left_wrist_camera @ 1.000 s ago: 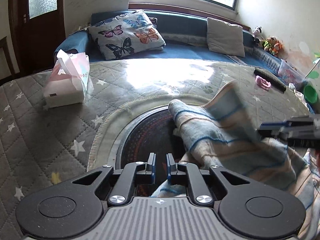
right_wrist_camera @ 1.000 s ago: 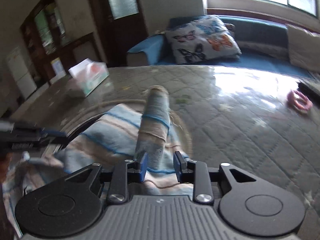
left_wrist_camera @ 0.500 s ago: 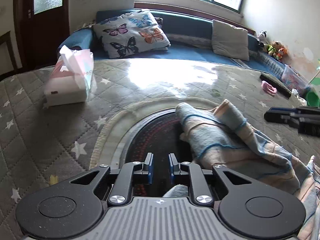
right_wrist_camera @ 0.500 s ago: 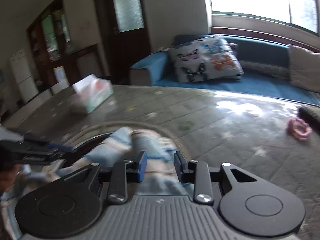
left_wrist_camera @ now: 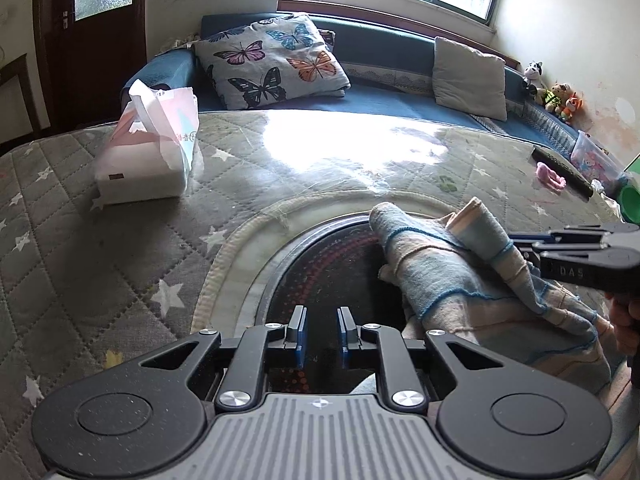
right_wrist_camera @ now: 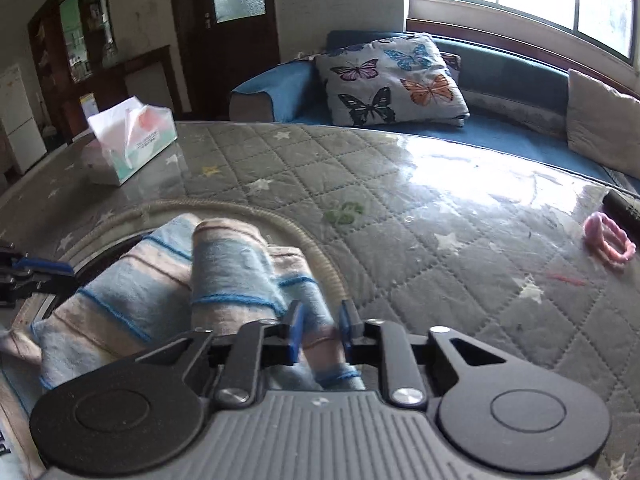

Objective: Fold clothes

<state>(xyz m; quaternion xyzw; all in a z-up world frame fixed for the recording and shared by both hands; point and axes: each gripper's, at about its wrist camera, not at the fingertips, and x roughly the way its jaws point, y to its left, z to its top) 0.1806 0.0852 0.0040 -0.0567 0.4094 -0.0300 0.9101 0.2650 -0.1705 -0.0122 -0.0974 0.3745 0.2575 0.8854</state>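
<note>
1. The striped garment (left_wrist_camera: 460, 276) is cut off at the 4 o'clock edge of the left wrist view.
2. The part of the garment between the right gripper (right_wrist_camera: 319, 330) fingers is hidden under the gripper body.
3. The hand (left_wrist_camera: 626, 320) is seen only in part, at 3 o'clock.
4. The black object (right_wrist_camera: 624, 208) is cropped at 3 o'clock.

One striped garment (left_wrist_camera: 452, 276); one tissue box (left_wrist_camera: 148, 160); two cushions (left_wrist_camera: 272, 60) (butterfly and plain (left_wrist_camera: 470, 72)); three plush toys (left_wrist_camera: 554, 94); one pink ring (right_wrist_camera: 608, 236).

Quilted table (left_wrist_camera: 100, 264); striped garment (left_wrist_camera: 452, 276), tissue box (left_wrist_camera: 148, 160)
</note>
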